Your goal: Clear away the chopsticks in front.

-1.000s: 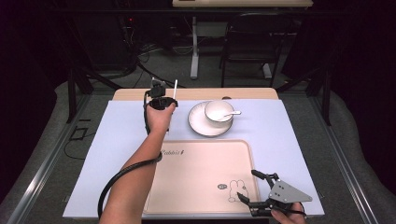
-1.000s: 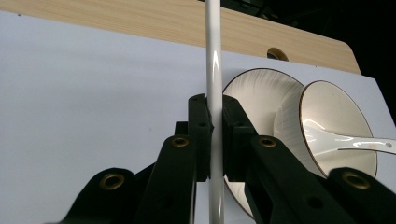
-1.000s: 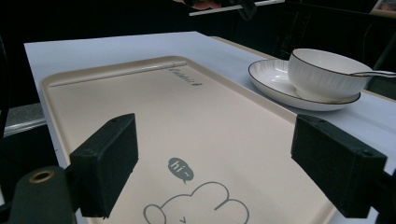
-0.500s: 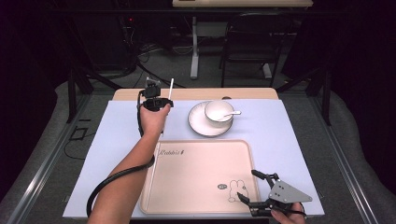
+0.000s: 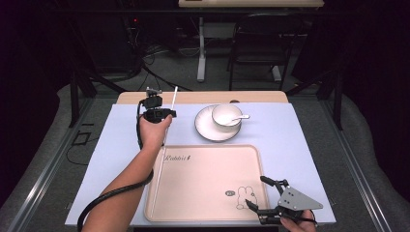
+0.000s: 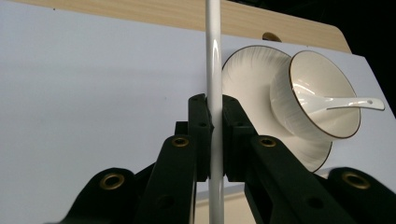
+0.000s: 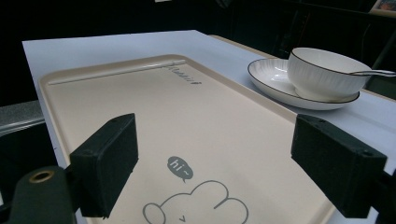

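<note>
Over table (image 5: 121, 145): chopstick (image 5: 172, 99) near-upright.

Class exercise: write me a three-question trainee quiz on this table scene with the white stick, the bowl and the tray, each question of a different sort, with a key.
1. True or false: the left gripper is shut on the white chopstick.
2. Where does the spoon lie? A) on the tray B) in the bowl C) on the bare table
3. Fill in: the bowl stands on a white ____.

Key
1. True.
2. B; the tray already holds another white chopstick along its left edge.
3. plate. The right gripper is open over the tray's corner.
</note>
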